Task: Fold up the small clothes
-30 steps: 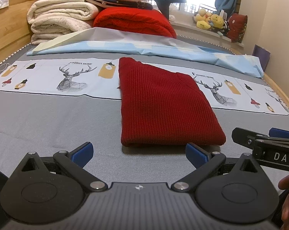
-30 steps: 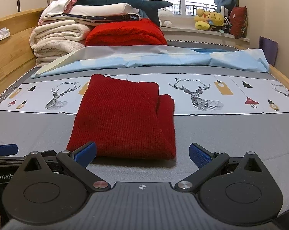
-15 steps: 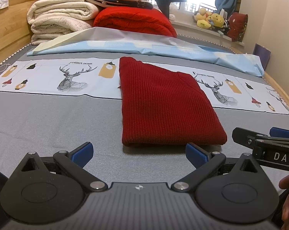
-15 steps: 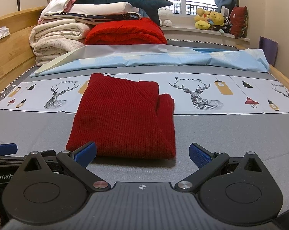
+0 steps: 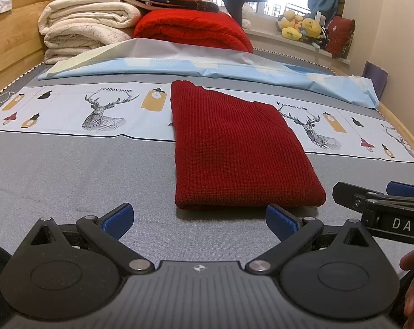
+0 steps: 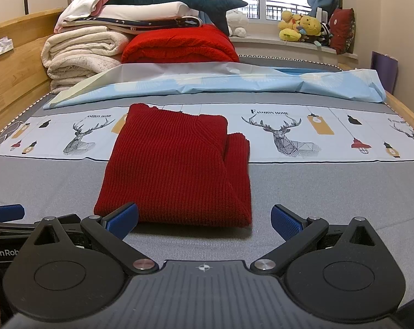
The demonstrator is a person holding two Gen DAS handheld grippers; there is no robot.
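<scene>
On the grey bed cover (image 5: pixel 69 170), centre of both views, lies the red knit sweater (image 5: pixel 234 148), folded into a rough rectangle, flat. Its far end overlaps the white deer-print strip (image 5: pixel 97 107); near edge rests on plain grey. In the right wrist view a folded sleeve layer (image 6: pixel 238 161) sticks out along the sweater's 3 o'clock side.

Left gripper (image 5: pixel 198 218): blue pads spread wide, nothing between them, sits at 6 o'clock of the sweater, close to its near edge. Right pad (image 5: pixel 282 219) is just beside the sweater's near right corner; contact cannot be told. Left pad (image 5: pixel 117 216) well clear of the cloth, over grey cover.

Right gripper (image 6: pixel 204 218): fingers also wide apart, holding nothing, at 6 o'clock of the sweater. Its left pad (image 6: pixel 123 218) overlaps the sweater's near left corner in view; touching or just in front, cannot tell. Right pad (image 6: pixel 286 222) over bare grey, apart from the cloth.

Both grippers side by side; the right one shows at 3 o'clock in the left wrist view, the left one at 9 o'clock in the right wrist view.

Far end, 12 o'clock: light blue sheet (image 6: pixel 234 82) laid across, then a red blanket (image 6: pixel 179 45), cream folded blankets (image 6: pixel 80 52), shark plush (image 6: pixel 174 0) on top. Stuffed toys (image 6: pixel 303 28) on the windowsill at 1 o'clock. Wooden bed frame (image 6: pixel 12 71) at 9 o'clock.
</scene>
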